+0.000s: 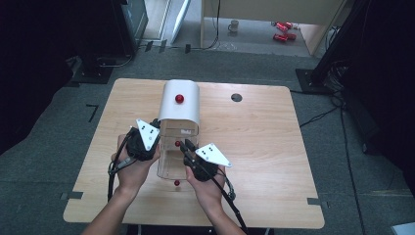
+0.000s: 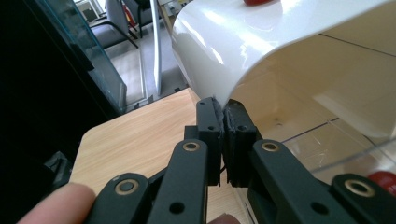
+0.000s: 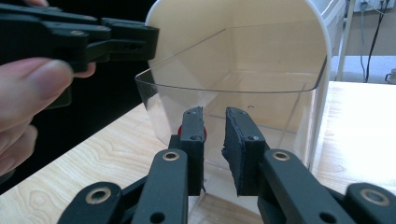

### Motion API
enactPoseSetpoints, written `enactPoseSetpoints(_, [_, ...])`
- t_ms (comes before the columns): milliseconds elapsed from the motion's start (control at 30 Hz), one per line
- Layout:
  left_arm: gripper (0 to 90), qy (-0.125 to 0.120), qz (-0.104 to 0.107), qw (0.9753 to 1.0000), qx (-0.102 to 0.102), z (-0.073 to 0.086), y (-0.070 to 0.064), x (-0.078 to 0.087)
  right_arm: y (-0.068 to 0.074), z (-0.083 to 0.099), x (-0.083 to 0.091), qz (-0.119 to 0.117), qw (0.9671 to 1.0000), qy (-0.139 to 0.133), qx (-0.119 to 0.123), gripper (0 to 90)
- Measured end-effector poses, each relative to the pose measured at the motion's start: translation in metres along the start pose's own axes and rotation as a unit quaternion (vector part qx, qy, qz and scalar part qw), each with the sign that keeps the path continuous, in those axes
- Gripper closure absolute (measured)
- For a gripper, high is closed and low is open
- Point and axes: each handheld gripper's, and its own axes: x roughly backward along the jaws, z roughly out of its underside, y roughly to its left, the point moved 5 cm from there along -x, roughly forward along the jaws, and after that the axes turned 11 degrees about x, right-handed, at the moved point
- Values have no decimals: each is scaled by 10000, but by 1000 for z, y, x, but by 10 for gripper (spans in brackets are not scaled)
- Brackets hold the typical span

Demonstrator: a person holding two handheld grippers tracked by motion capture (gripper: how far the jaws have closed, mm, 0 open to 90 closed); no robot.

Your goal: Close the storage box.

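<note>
A white arched cover (image 1: pixel 180 108) with a red knob (image 1: pixel 179 98) on top stands mid-table. A clear plastic drawer (image 1: pixel 172 156) sticks out of it toward me, with one small red knob (image 1: pixel 177 143) near its middle and another (image 1: pixel 176 182) at its near end. My left gripper (image 1: pixel 155 122) is at the cover's front left edge; in the left gripper view its jaws (image 2: pixel 223 108) are pressed together on the rim of the white cover (image 2: pixel 219 51). My right gripper (image 1: pixel 185 145) is open at the drawer's right side, its jaws (image 3: pixel 214 116) apart before the clear wall (image 3: pixel 243 70), a red knob (image 3: pixel 202 133) just behind one jaw.
The wooden table (image 1: pixel 254 147) has a round cable hole (image 1: pixel 236 97) at the back right. Beyond the table are a grey floor, black stands (image 1: pixel 107 54) at the left, a mug (image 1: pixel 234 25) and red items (image 1: pixel 284 30) far off.
</note>
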Motion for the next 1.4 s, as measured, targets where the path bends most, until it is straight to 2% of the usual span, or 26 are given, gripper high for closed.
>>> enactPoseSetpoints(467, [887, -25, 30, 10000, -11, 2, -7, 5, -11, -7, -9, 174, 9997, -96, -120, 777])
enactPoseSetpoints(567, [888, -41, -4, 10000, -24, 3, -9, 5, -10, -6, -9, 136, 9997, -83, -160, 728])
enactPoseSetpoints(667, [888, -90, -56, 9999, -41, 3, -9, 5, -4, -3, -2, -36, 10000, -2, -39, 691])
enactPoseSetpoints(700, [888, -103, -61, 9999, -48, 4, -9, 5, 2, 2, 6, -133, 9999, 64, 50, 675])
enactPoseSetpoints(733, [888, -99, -58, 9999, -54, 4, -9, 6, 2, 2, 6, -133, 9999, 64, 50, 675])
enactPoseSetpoints(767, [888, -100, -34, 9999, -23, 3, -9, 5, 7, 8, 14, -226, 9997, 122, 31, 653])
enactPoseSetpoints(867, [888, -81, -20, 10000, -8, 3, -9, 5, 12, 15, 23, -247, 9995, 172, -37, 628])
enactPoseSetpoints(900, [887, -69, -12, 10000, -14, 3, -9, 5, 16, 22, 33, -305, 9992, 238, -19, 612])
enactPoseSetpoints(1000, [887, -68, -11, 10000, -57, 2, -9, 5, 24, 34, 48, -371, 9986, 368, -84, 603])
enactPoseSetpoints(1033, [887, -68, -11, 10000, -57, 2, -9, 5, 24, 34, 48, -371, 9986, 368, -84, 603])
enactPoseSetpoints(1067, [887, -52, -8, 10000, -50, 2, -9, 4, 31, 41, 56, -438, 9980, 454, -72, 597])
enactPoseSetpoints(1167, [887, -29, -15, 10000, -45, 2, -9, 3, 37, 50, 65, -394, 9980, 487, -92, 597])
enactPoseSetpoints(1233, [887, -20, -24, 10000, -29, 1, -9, 2, 45, 66, 73, -354, 9976, 598, -63, 598])
enactPoseSetpoints(1267, [887, -16, -26, 10000, -28, 1, -9, 2, 45, 66, 73, -354, 9976, 598, -63, 598])
enactPoseSetpoints(1400, [888, -10, -33, 10000, -17, 1, -10, 1, 54, 91, 75, -311, 9959, 840, -148, 600])
